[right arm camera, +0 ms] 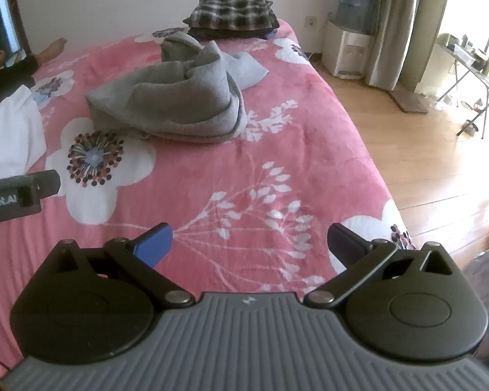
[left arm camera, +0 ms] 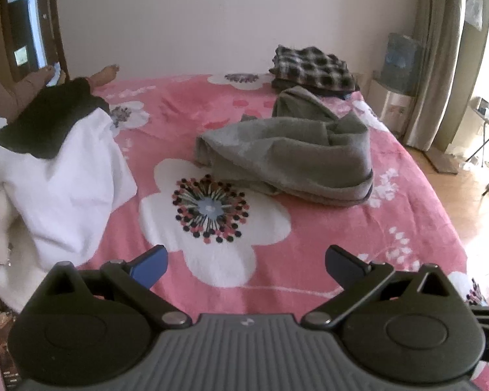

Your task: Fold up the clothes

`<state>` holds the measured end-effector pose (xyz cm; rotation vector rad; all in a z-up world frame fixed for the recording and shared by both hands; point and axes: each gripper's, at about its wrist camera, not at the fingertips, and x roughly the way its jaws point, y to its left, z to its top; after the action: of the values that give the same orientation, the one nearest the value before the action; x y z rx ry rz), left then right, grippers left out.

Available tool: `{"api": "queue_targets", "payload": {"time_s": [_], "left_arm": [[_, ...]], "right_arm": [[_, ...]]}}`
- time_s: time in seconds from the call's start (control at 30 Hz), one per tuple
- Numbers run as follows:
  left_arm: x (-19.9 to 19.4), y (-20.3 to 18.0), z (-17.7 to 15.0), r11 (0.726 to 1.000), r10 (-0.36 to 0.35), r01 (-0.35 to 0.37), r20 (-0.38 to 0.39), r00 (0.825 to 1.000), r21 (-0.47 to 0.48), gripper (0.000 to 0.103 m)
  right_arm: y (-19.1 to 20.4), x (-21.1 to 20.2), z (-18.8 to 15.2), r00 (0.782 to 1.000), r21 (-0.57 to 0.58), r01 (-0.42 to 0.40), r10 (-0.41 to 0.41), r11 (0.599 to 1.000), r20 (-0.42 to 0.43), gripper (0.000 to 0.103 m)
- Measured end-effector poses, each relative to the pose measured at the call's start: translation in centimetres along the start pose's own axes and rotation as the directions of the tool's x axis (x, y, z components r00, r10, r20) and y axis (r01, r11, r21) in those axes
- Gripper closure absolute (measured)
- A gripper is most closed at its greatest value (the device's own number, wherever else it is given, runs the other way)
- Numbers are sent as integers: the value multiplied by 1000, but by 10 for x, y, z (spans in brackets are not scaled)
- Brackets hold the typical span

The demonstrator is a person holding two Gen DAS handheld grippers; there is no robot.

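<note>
Both grippers are wide open over the pink bed (right arm camera: 309, 150), holding nothing: left gripper (left arm camera: 246, 265), right gripper (right arm camera: 249, 244). The crumpled grey sweater (left arm camera: 287, 159) lies well ahead of them mid-bed, with a folded plaid pile (left arm camera: 313, 68) behind it by the wall.

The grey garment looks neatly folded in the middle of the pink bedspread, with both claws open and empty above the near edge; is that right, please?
Not quite: the grey garment is crumpled in a loose heap, not folded, as the right wrist view shows. The rest holds: it lies mid-bed on the pink bedspread, and the left claw and right claw are open and empty.
</note>
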<state>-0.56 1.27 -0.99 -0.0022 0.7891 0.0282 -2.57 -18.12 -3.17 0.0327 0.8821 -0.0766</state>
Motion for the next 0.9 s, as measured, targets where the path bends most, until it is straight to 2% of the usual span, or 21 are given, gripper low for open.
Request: {"api": "queue_targets", "payload": {"time_s": [0.2,0.9], "left_arm": [[2,-5,0,999,26,-25,-15,1000,35,0],[5,-3,0,997,66,-65,-28,997,44,0]], "right_arm": [[3,-1,-1,1000,-19,9,-9,1000,13,1],[6,-4,-2,999,-44,26,-25,999,35,1]]}}
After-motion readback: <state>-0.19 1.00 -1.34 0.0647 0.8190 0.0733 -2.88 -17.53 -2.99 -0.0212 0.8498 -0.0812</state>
